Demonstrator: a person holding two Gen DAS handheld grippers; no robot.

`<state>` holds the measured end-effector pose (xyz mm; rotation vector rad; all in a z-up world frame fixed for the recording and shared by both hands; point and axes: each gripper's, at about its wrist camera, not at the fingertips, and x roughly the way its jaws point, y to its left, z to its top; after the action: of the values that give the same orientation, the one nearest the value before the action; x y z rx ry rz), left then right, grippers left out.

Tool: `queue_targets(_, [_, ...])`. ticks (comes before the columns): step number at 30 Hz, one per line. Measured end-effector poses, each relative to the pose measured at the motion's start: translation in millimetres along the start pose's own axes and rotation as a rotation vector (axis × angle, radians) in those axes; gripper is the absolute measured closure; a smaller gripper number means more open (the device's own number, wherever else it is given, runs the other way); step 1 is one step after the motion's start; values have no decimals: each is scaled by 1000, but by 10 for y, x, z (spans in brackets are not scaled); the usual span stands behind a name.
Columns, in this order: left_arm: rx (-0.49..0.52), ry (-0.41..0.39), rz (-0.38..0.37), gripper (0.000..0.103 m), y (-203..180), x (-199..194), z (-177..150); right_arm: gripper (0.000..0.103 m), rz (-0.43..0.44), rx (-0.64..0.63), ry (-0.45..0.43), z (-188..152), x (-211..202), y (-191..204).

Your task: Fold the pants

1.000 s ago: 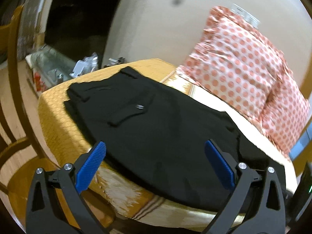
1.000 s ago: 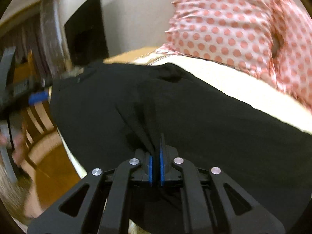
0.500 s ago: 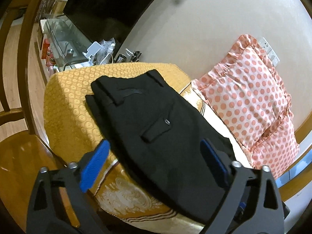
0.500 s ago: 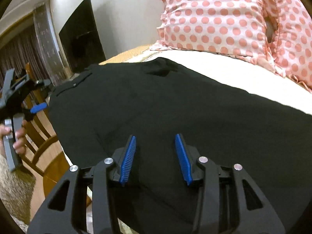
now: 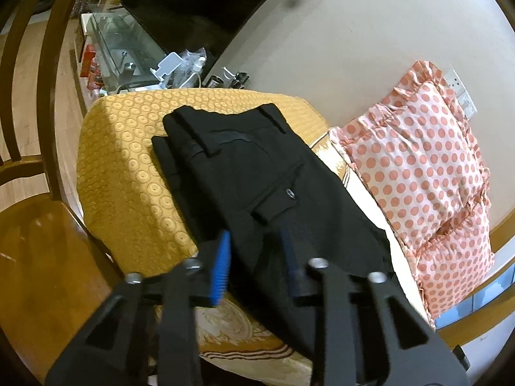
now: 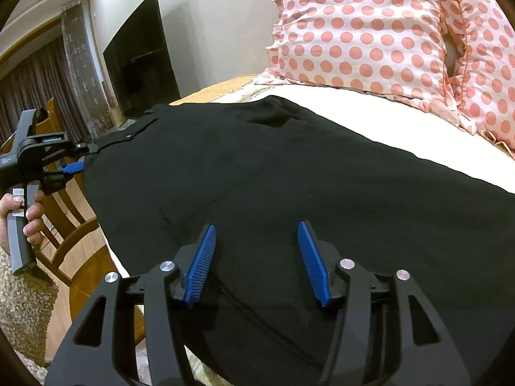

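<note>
Pants (image 5: 257, 173) are lying flat across the yellow patterned bedcover (image 5: 128, 167), one black pair, already doubled leg over leg as far as I am judging, with the waistband and a buttoned back pocket (image 5: 276, 202) toward the far corner and the legs running past my right side. I am holding my left claw (image 5: 254, 263) just over the near edge of the cloth with its blue pads (image 5: 220, 267) standing at a middling gap, gripping nothing that I can make out, though the fabric looks to be lying between them. I am keeping my right claw (image 6: 257, 263) spread wide above the leg section, also gripping nothing. In the right view I am seeing my left claw (image 6: 72, 167) close to the waist end, with my hand (image 6: 29, 212) around its grip. I am reckoning the lengthwise fold done and the crosswise fold, hems to waist, not yet made. I am counting one pair of pants, two claws, two polka-dot pillows (image 5: 421, 173) against the wall, one wooden chair (image 5: 38, 128) beside the bed and one dark screen (image 6: 141, 64).
</note>
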<state>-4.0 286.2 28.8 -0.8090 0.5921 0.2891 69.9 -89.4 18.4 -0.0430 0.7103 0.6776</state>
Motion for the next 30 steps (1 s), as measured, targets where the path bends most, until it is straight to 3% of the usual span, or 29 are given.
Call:
queue_targets(2, [28,-19,26,95,-52,-17,-30,45,1,-3,0,0,1,5])
queue_targets(9, [17,14,51,98,111,-16,-132,41,2,-22,-2,-23,-23,26])
queue_targets(12, [6,-1,32,91,137,-79,-112,39,4,-24,1,-25,-27,35])
queue_targets(14, [-7,-44,45,69,149,-173,-67,39,5,-26,1,-32,-35,33])
queue_targets(16, [-27,-74,53,60,194,-228,25,39,10,-21,0,-32,-40,24])
queue_targets(21, [-85,8,27,60,332,-24,184,39,9,-22,-1,-31,-39,25])
queue_targets(25, [-100,11,19,62,344,-8,151,39,10,-21,0,-26,-38,22])
queue_targets(28, [-116,40,-40,58,320,10,99,38,10,-24,-2,-27,-38,22])
queue_targets(30, [-139,101,-156,56,302,66,44,37,11,-26,-4,-27,-39,19])
